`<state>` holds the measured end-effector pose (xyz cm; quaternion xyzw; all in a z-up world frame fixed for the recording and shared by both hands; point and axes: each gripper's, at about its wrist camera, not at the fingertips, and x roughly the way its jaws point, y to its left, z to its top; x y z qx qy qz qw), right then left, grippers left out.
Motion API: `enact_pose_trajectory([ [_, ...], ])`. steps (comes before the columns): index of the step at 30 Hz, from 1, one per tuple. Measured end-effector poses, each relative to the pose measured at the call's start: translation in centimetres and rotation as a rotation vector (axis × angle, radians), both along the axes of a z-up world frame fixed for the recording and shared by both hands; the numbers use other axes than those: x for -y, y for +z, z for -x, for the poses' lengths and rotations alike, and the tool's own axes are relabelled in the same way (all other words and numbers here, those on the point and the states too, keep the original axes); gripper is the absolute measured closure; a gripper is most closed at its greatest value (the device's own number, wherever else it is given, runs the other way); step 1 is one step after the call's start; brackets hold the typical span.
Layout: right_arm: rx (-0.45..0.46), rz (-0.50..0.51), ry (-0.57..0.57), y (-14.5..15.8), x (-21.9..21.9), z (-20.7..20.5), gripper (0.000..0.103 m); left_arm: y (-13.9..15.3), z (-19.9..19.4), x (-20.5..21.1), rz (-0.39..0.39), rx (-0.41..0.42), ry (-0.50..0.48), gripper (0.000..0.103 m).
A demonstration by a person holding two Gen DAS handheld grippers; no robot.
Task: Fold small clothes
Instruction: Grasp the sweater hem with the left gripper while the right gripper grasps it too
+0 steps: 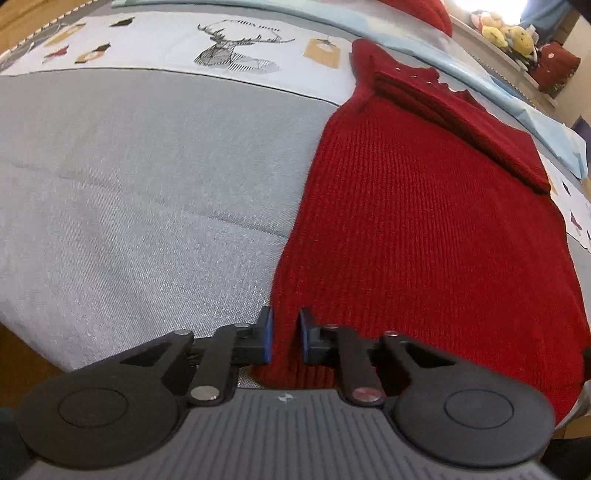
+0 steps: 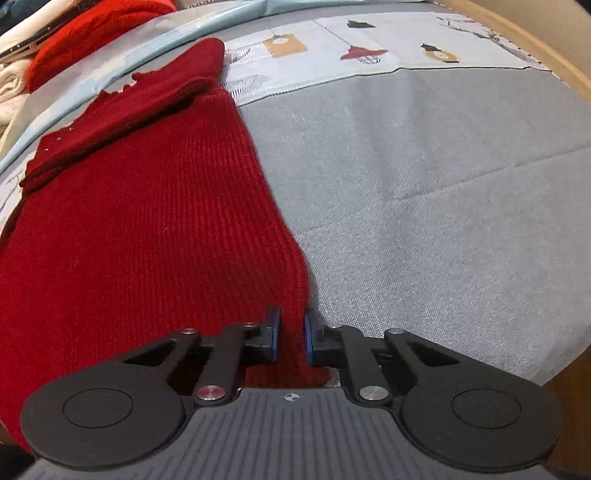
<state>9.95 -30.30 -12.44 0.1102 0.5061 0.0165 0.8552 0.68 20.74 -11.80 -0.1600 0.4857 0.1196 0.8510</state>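
1. Left wrist view takes in the biggest thing first: a grey woven cloth [image 1: 147, 184] spread over the worktop, matte and fine-grained, with a few shallow creases, and a pale printed band with a line-drawn stag head [image 1: 236, 51] along its far side.

2. On that cloth lies the task's garment, a dark red rib-knit sweater [image 1: 424, 221]. It is flattened into a long narrow panel, the ribs running lengthwise, soft and thick. A sleeve [image 1: 461, 110] is already laid across its far end, so the side folds look done. Judging by the shape, the lengthwise fold from hem to neckline is still to come.

3. A second, brighter red knit [image 2: 92, 33] sits bundled at the far edge beside some cream cloth, possibly further pieces in the batch.

4. The left gripper [image 1: 286, 336] is at the near hem's left corner, its blue-padded jaws drawn nearly together with red knit pinched between them.

5. The right gripper [image 2: 291, 338] is at the opposite near corner, jaws likewise clamped on a narrow ridge of the sweater's edge [image 2: 295, 295]. Both corners appear secured for lifting.
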Motion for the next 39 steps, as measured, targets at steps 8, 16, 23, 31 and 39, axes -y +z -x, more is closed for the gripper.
enact_pose_trajectory([
  [8,-0.006,-0.016,-0.006,0.0,0.3,0.5,0.088,-0.5,0.1,0.0,0.016,-0.013,-0.01,0.085],
  [16,-0.01,0.002,0.003,0.0,0.1,0.6,0.086,-0.7,0.1,0.3,-0.003,-0.013,-0.013,0.084],
  [23,-0.006,0.041,0.001,0.0,0.0,0.7,0.072,-0.7,0.1,0.3,-0.008,-0.014,-0.009,0.082],
  [31,0.027,0.05,0.066,0.7,-0.8,1.1,0.093,0.0,0.1,1.2,-0.058,0.009,-0.057,0.093],
  [39,0.186,-0.029,-0.068,4.5,2.2,2.0,0.094,2.6,1.6,0.4,0.034,0.084,-0.05,0.093],
])
